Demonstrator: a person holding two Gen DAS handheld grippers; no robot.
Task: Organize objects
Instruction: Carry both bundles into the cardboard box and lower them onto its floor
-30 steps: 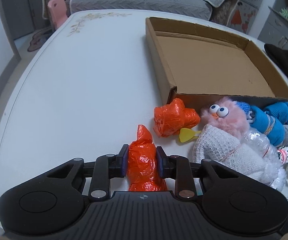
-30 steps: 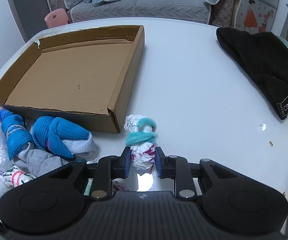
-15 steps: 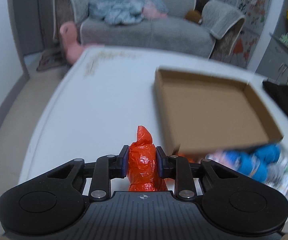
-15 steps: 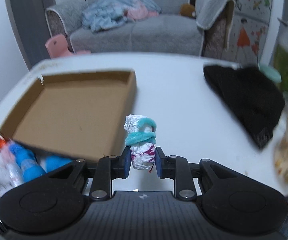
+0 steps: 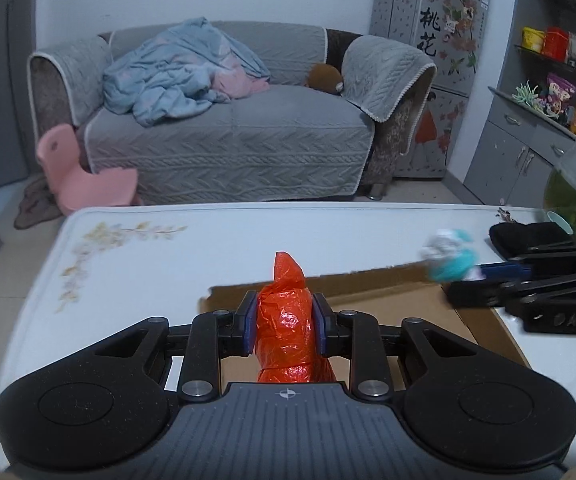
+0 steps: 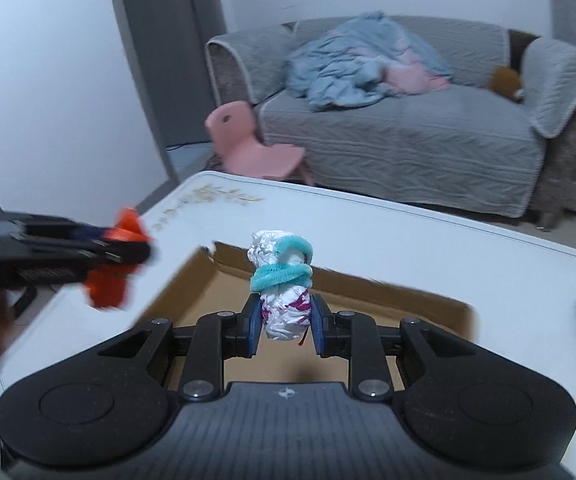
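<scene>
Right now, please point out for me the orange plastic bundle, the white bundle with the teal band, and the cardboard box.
orange plastic bundle (image 5: 284,320), left wrist view, crinkled middle.
white bundle (image 6: 284,312), right wrist view, lower body under the teal band.
cardboard box (image 6: 387,292), right wrist view, far wall.

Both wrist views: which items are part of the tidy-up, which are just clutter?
Job: orange bag in left gripper; white bundle in right gripper; cardboard box.
Clutter: black hat, sofa, pink chair.

Dim, soft light (fisheye-warped, motion-blurred).
</scene>
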